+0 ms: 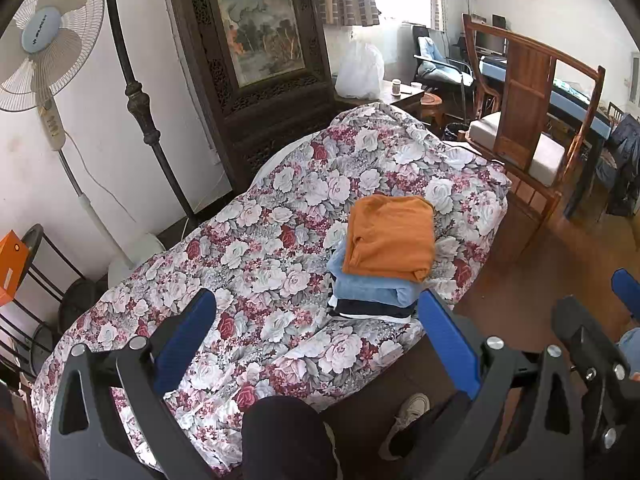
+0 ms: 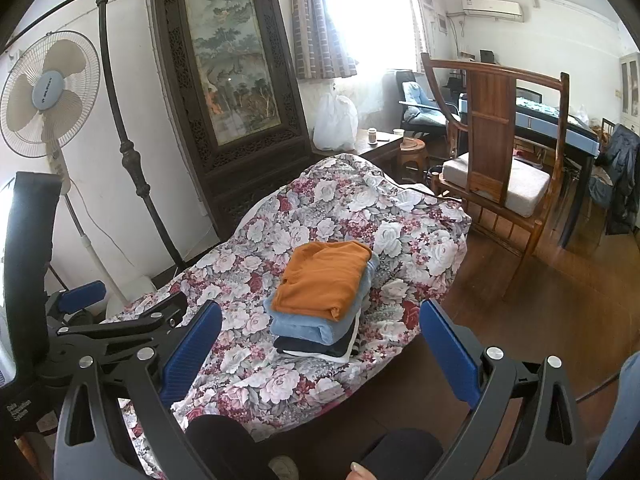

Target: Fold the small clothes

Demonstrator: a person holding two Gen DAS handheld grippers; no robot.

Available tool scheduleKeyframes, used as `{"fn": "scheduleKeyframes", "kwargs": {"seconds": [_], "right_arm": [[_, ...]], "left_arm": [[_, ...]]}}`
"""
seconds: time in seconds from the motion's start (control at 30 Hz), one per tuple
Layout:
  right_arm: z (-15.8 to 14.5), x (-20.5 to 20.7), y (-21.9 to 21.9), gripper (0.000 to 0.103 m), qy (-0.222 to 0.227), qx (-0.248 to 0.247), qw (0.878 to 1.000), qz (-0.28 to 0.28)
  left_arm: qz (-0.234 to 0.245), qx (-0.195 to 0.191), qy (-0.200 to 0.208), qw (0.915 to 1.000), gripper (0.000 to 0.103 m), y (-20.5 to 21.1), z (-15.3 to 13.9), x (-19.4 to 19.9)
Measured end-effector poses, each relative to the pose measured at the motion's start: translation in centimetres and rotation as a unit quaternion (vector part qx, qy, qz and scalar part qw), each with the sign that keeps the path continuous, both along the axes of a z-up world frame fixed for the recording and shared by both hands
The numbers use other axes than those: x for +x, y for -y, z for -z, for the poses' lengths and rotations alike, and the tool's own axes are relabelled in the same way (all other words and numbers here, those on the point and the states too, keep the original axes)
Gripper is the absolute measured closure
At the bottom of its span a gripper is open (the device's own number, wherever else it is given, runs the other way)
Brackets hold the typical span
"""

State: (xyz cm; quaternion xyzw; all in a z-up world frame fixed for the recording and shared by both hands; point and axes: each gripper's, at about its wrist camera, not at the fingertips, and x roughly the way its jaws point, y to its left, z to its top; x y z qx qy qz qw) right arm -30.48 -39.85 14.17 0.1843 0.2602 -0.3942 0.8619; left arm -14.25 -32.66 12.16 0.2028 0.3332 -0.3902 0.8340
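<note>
Bed (image 1: pixel 256 248) under floral quilt (image 1: pixel 288 200), rumpled at far end. Stack of folded clothes (image 1: pixel 380 280) lies on quilt toward right near edge: orange garment (image 1: pixel 390 236) on top, light blue below, dark and white pieces at bottom.

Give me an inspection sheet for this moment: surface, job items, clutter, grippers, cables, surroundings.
Surface: rumpled floral quilt covering the bed.
Job's things: stack of folded clothes; orange knit garment on top, light blue folded garment under it, dark and white pieces at the bottom.
Clutter: nothing seen on the quilt besides the stack.
Grippers: left hand-held gripper open, empty; right hand-held gripper open, empty; both held short of the stack.
Cables: white fan cord hanging along the wall.
Surroundings: white pedestal fan, carved dark wooden framed painting, brown wooden chair with grey cushion, wooden floor.
</note>
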Motion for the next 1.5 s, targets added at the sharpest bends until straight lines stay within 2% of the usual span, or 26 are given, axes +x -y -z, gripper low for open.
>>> {"fn": "scheduleKeyframes", "kwargs": {"seconds": [1.5], "right_arm": [[0.01,-0.26,-0.14,0.004,0.001,0.001,1.0,0.001]], "left_arm": [[0.009,0.001,-0.006,0.9999,0.004,-0.48,0.25,-0.26]]}}
